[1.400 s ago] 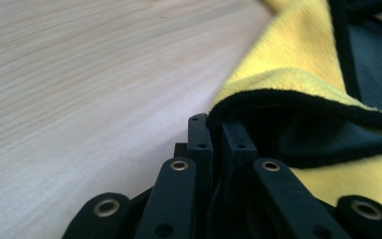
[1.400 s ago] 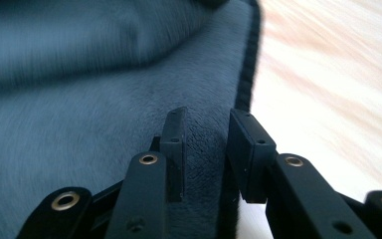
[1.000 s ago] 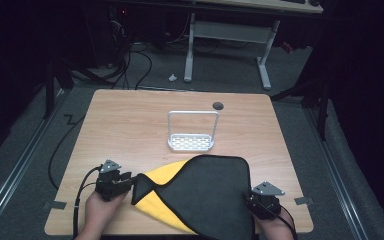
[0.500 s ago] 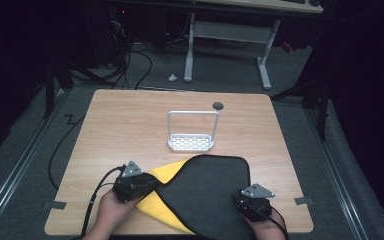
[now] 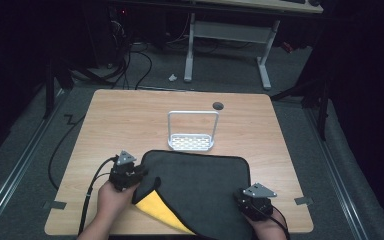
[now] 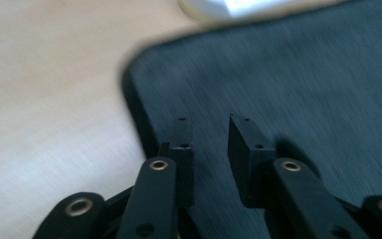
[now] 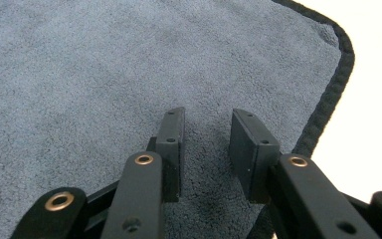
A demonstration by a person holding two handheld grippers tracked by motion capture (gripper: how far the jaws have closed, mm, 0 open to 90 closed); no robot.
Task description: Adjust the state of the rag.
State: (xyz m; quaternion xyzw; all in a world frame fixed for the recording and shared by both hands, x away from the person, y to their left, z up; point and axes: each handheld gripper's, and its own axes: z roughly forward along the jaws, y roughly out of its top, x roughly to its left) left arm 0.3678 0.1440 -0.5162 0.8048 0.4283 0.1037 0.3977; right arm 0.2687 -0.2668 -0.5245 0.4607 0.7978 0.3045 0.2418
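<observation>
In the high view a dark grey microfibre cloth (image 5: 200, 187) with a black stitched border lies spread over the lower middle of the wooden desk (image 5: 130, 120), its lower-left corner turned over to show a yellow underside (image 5: 155, 210). Just above the cloth's top edge stands a white wire rack (image 5: 192, 132) with a perforated base, and a small round dark hole (image 5: 218, 105) sits in the desk toward the upper right of the rack. The left claw (image 5: 142, 175) is at the cloth's left edge, held by a hand (image 5: 111, 197) entering from the bottom of the frame; the right claw (image 5: 247, 200) rests at the cloth's lower-right corner.

The left gripper view adds what the high view cannot resolve: the left claw (image 6: 206, 144) has its jaws a narrow gap apart, over the dark cloth (image 6: 303, 89) just inside its rounded corner, with nothing between them; the white rack (image 6: 229, 6) shows blurred at the top of the frame. The right gripper view shows the right claw (image 7: 206, 144) likewise slightly parted and gripping nothing, over the grey pile of the cloth (image 7: 104, 64) near its black border (image 7: 335, 79).

Half a second ago the yellow fold was larger and reached further up the left side; the cloth now lies flatter and squarer, and the left claw has moved rightward onto the cloth's edge.
</observation>
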